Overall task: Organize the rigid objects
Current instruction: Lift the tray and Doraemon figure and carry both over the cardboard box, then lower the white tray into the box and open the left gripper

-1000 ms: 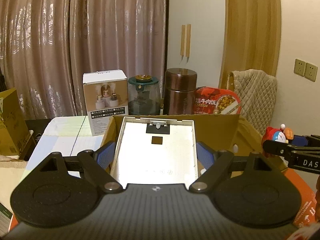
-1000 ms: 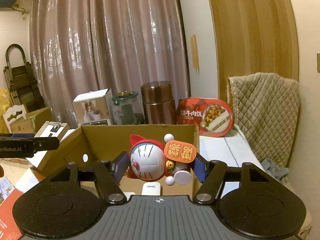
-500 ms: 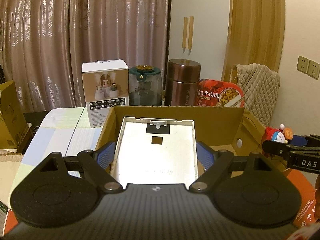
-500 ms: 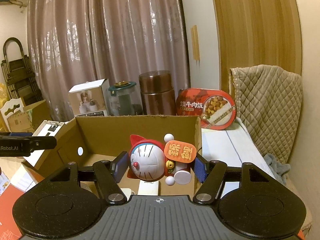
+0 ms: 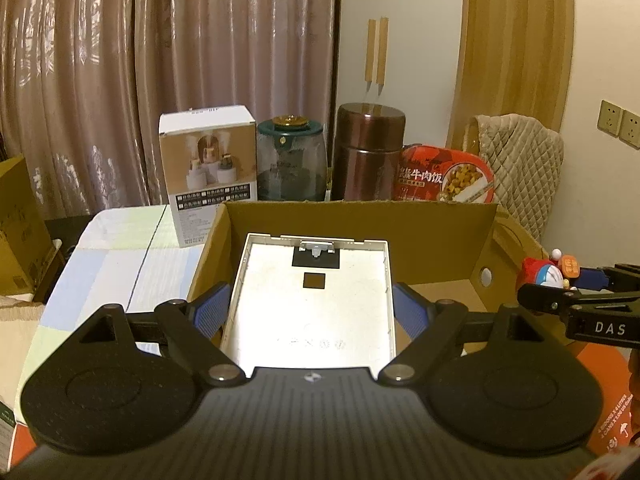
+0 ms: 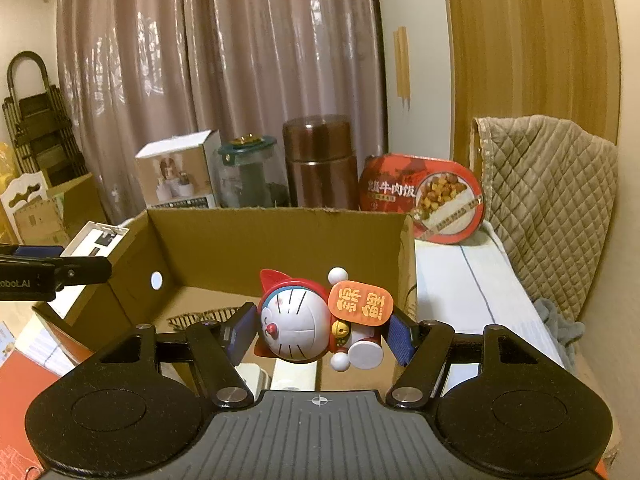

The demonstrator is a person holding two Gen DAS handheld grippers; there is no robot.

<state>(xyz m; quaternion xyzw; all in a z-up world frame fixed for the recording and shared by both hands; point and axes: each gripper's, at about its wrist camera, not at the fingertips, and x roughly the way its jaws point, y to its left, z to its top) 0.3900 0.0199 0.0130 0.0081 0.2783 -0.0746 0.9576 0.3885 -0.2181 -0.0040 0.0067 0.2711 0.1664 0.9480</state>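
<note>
Holding two things over the box (image 6: 280, 236), one in each claw.
My left gripper (image 5: 311, 310) clamps the flat tray (image 5: 312, 300) at its side edges and the right gripper (image 6: 323, 330) clamps the round toy (image 6: 296, 330); I fear the toy can roll out of the pads, or the tray can catch the box wall when I lower.

the red meal tub (image 5: 444, 176) at the far right, behind the cardboard box, bears the white characters "牛肉饭"; a character before them is too blurred to read. the toy figure's orange plaque (image 6: 359, 304) carries two red characters that cannot be made out. the right gripper (image 5: 568, 284) shows "das" in the left wrist view, and the left gripper (image 6: 80, 258) shows "obot.ai" at the frame edge of the right wrist view.
</note>
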